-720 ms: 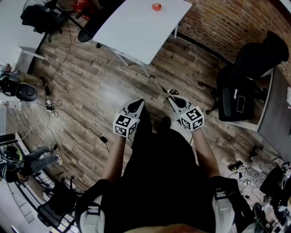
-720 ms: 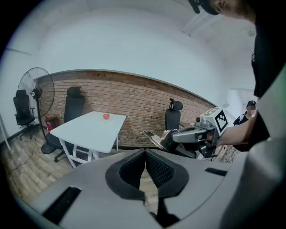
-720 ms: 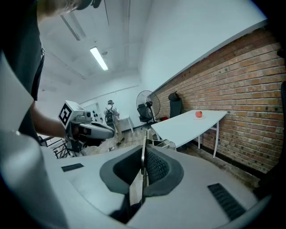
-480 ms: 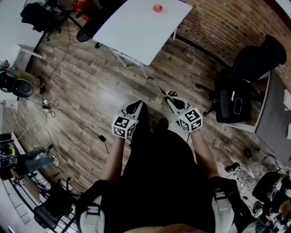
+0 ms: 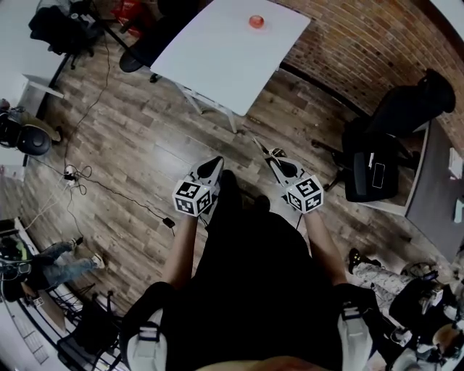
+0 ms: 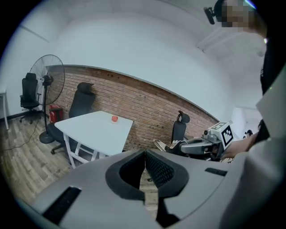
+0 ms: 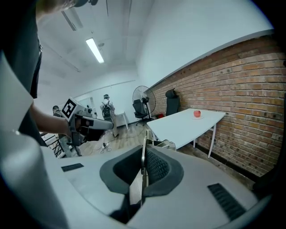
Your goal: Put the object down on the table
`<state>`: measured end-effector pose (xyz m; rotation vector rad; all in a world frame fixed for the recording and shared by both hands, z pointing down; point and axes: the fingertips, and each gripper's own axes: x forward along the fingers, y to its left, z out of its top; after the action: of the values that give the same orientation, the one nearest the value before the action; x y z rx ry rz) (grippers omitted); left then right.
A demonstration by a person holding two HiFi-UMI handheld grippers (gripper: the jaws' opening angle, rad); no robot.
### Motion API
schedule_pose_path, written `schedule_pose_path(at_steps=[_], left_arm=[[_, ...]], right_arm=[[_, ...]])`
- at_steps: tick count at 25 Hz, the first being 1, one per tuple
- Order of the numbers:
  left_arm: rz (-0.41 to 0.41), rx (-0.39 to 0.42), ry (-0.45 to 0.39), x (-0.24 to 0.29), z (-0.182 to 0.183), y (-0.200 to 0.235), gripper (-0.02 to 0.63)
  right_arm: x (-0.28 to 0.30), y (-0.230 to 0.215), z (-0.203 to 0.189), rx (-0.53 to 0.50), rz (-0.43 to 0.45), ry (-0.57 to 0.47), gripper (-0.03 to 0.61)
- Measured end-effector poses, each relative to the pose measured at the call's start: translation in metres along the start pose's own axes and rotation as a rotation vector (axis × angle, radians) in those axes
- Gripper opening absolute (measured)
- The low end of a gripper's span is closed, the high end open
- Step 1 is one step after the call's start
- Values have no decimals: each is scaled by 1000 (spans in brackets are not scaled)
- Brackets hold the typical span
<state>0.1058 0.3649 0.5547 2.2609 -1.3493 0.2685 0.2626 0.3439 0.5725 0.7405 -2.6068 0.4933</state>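
Now right hand-held gripper (image 7: 144, 154) pinches thin metal object (image 5: 267, 151), tip forward along jaws; left hand-held gripper (image 6: 145, 154) closed.

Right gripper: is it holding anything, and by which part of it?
Yes. The right gripper pinches a thin metal object by its near end; the rest sticks out past the jaws. What it is cannot be told.

person has stepped a little nearer the white tabletop (image 5: 217, 58) with the red object (image 5: 256, 22) on it; left gripper (image 5: 217, 161) and right gripper (image 5: 270, 154) carried forward; bystander in jeans (image 5: 61, 262) falls further behind.
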Motion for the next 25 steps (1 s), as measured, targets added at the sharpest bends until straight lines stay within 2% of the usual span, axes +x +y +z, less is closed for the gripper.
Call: schedule_pose_path(at_steps=[10,25], left_arm=[[-56,17,17,17,22,48,21],[-83,45,45,25,38,125,21]], right_arm=[[55,-8,36,1,-42,-15,5],[122,-18,61,29,-102,-29,5]])
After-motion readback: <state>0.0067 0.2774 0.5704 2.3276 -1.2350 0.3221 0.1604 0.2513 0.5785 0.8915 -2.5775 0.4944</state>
